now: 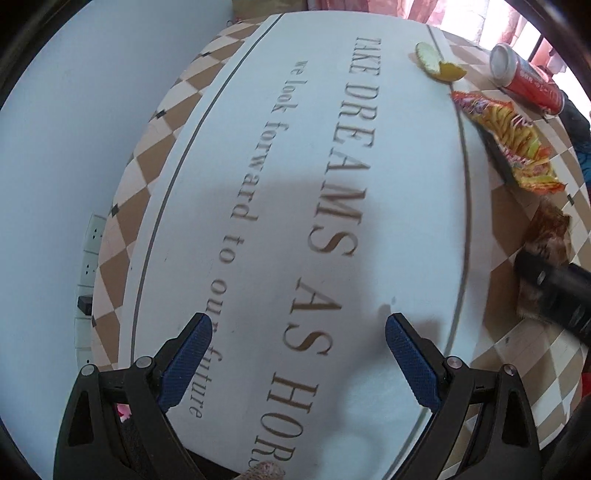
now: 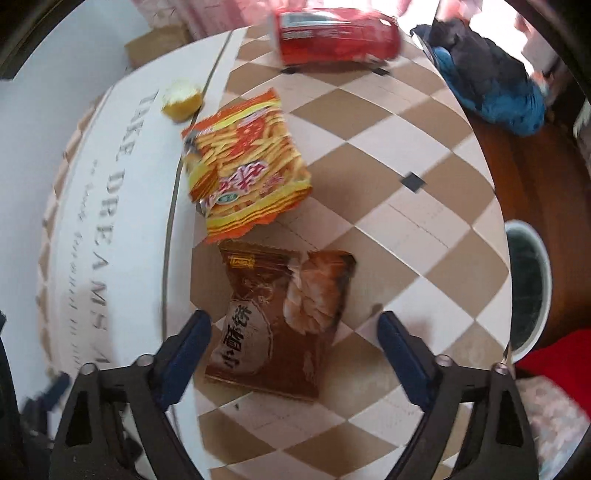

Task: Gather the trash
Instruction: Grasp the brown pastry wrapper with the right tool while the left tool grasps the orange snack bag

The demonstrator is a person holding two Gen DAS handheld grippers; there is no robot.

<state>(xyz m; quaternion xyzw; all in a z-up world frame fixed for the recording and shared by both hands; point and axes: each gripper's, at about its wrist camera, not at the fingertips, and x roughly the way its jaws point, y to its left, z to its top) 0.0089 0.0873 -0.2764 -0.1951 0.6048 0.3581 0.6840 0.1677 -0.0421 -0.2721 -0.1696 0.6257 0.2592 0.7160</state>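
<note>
Right gripper point(image 2: 291, 332) hangs over the brown snack packet point(image 2: 280, 325) lying flat near the bench point(image 2: 424, 155) edge, jaws spread astride it, not pinching. Risk: pads may skid over the flat film. Left gripper point(image 1: 297, 332) jaws spread, empty.

A brown snack bag point(image 2: 280, 325) lies flat on the checkered cloth, printed side up, slightly crumpled, its lower half between the open blue fingers without touching them. Just beyond it lies an orange and yellow chip bag point(image 2: 247, 166), flat, tilted, one edge over the white band. Past that sits a yellow peel point(image 2: 181, 99) on the white band, pale side up; it may be citrus, though blur hides detail. Farthest off, a red can point(image 2: 338, 35) lies on its side on the checks, its silver end point(image 1: 503, 62) facing the left camera.
</note>
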